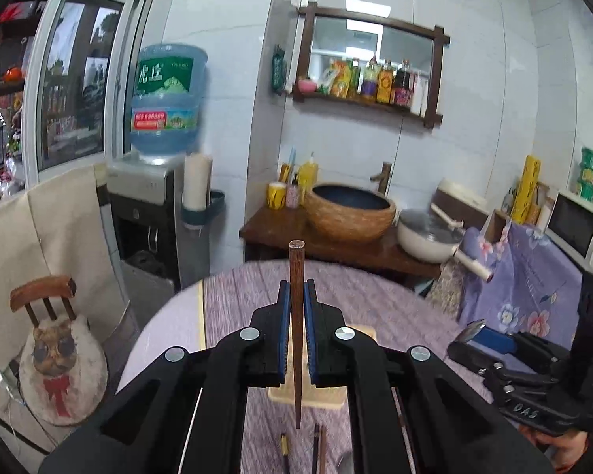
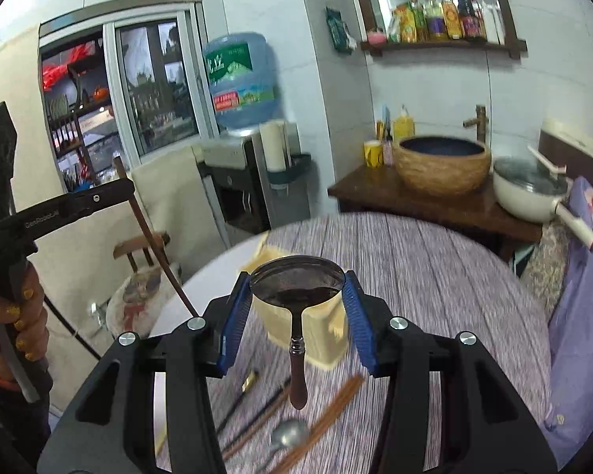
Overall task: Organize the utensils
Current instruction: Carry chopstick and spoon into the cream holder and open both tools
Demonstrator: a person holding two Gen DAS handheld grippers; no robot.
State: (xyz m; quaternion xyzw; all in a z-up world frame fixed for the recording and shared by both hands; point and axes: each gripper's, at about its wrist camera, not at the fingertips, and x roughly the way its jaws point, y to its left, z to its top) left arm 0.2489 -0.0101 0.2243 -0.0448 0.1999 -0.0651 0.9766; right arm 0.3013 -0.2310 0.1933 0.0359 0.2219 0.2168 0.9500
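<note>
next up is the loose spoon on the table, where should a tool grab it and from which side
Grip the spoon by its thin handle, coming from above: it lies flat on the table, its bowl rounded and slippery, with chopsticks close by; the handle's end is hidden.

Chopsticks (image 2: pixel 332 414) lie before holder (image 2: pixel 328 339).

A dark brown chopstick (image 1: pixel 296 316), a purple streaked tablecloth (image 1: pixel 375 300), and a steel spoon (image 2: pixel 296 280) with brown handle.
</note>
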